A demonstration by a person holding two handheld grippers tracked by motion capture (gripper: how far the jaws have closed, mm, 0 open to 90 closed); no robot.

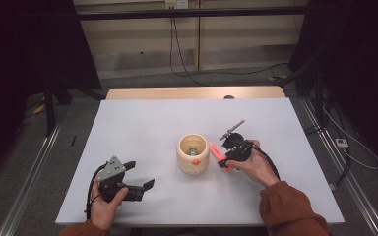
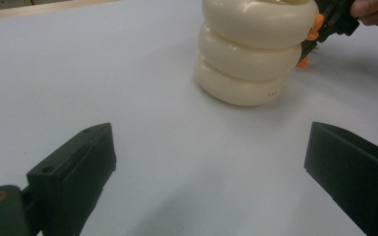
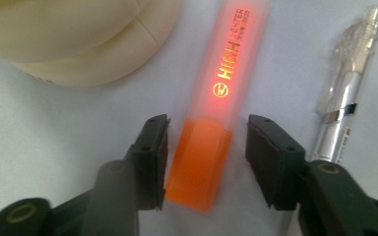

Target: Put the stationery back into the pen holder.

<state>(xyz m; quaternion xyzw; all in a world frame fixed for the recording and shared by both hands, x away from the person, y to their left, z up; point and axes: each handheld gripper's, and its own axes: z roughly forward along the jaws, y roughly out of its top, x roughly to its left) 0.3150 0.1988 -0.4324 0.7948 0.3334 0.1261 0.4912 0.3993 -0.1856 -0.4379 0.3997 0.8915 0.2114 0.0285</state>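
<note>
The right tool (image 3: 207, 162) hangs low over the bench (image 1: 142, 128), its jaws half spread and straddling the orange cap end of a highlighter (image 3: 221, 98). The left jaw sits just beside the cap; the right jaw stands a little apart from it, so the pads are not pinching it. The highlighter lies flat on the bench and runs straight away from the tool, its translucent orange barrel glowing. Along the barrel reads "HIGH LIGHTER" beside a small round logo; finer print next to it is too small to read. Just right of the right jaw lies a clear ballpoint pen (image 3: 347, 93), roughly parallel to the highlighter. Ahead and to the left is a cream ribbed holder (image 3: 74, 39), near the highlighter's barrel.

The left tool (image 1: 142, 184) rests on the bench, well apart from the holder, jaws spread wide with bare surface between them.

The bench is matte white with a pale wooden edge at its far side. Beyond it are grey floor, trailing cables and dark stands.
</note>
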